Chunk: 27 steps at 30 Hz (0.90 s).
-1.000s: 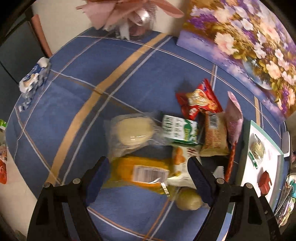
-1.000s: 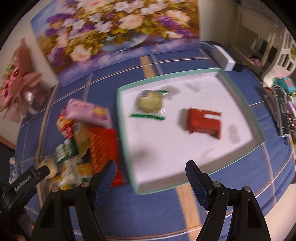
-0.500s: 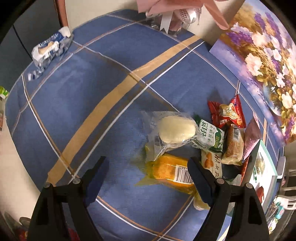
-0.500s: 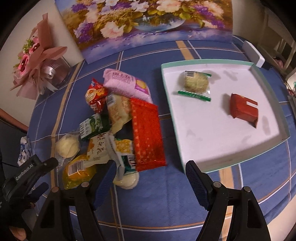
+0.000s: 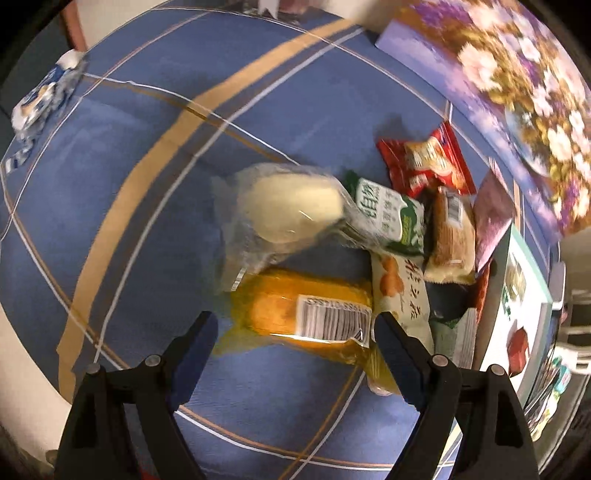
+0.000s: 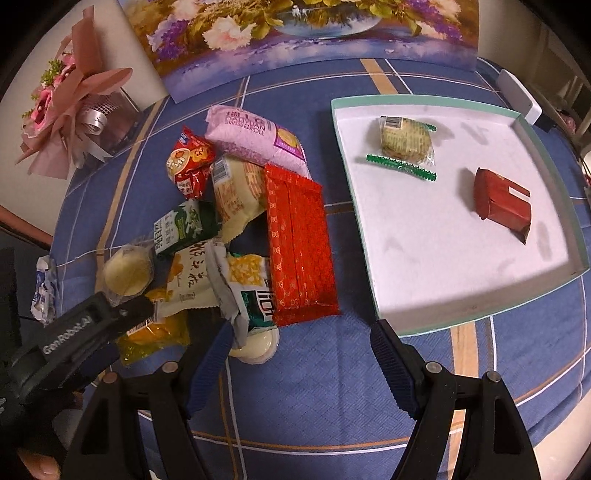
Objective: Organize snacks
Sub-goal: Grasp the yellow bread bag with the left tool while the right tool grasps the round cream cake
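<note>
A heap of snack packs lies on the blue checked tablecloth. My left gripper [image 5: 293, 332] is open, its jaws either side of an orange-yellow cake pack [image 5: 306, 314], just above it. Beyond it lie a clear-wrapped pale bun [image 5: 288, 206], a green-white pack [image 5: 388, 218] and a red pack [image 5: 424, 162]. My right gripper [image 6: 303, 343] is open and empty, near the table's front, between the heap and a white tray [image 6: 554, 280]. The tray holds a round biscuit pack [image 6: 406, 138] and a red box [image 6: 502, 203]. A long red pack [image 6: 299, 247] lies beside the tray.
A flower painting [image 6: 295, 33] leans at the back. A pink bouquet [image 6: 70, 110] stands back left. A blue-white wrapper [image 5: 44, 96] lies alone at the far left. A white device [image 6: 517, 96] sits behind the tray. The left gripper's body shows in the right wrist view [image 6: 74, 332].
My left gripper has come closer and lower over the orange-yellow pack. My right gripper has pulled back and left, from over the tray to a wider view of heap and tray.
</note>
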Tool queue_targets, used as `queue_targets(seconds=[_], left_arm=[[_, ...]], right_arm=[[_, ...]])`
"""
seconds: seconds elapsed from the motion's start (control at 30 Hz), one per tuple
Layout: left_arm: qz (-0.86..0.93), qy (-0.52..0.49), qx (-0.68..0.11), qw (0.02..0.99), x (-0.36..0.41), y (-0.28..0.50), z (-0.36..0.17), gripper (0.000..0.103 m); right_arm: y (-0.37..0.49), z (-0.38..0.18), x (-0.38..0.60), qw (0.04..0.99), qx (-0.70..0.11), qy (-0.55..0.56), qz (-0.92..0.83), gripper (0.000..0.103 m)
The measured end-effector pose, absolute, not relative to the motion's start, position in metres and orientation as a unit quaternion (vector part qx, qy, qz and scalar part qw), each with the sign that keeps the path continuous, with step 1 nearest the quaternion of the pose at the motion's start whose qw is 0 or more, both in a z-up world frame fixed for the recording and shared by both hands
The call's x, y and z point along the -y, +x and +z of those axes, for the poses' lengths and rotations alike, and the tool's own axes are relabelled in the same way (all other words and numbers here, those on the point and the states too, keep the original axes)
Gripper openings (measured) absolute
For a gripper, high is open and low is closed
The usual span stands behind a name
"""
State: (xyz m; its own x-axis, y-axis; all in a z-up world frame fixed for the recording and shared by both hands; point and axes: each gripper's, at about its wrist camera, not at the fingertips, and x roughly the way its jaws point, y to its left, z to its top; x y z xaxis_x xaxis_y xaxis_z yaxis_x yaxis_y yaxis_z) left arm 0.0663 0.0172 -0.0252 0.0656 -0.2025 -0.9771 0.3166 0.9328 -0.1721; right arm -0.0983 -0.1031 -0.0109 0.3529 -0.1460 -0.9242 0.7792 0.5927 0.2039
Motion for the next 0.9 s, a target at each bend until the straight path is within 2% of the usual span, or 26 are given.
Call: queue_targets(seconds=[0.53, 0.9], left_arm=[[-0.176, 0.058, -0.667, 0.721, 0.001, 0.072, -0.047, 0.087], [-0.143, 0.033, -0.673, 0.725, -0.034, 0.088, -0.056, 0.086]], right_arm=[[-0.092, -0.020, 0.093, 0.743, -0.508, 0.320, -0.295, 0.080], [-0.079, -0.034, 0.080, 0.735, -0.527, 0.327, -0.273, 0.080]])
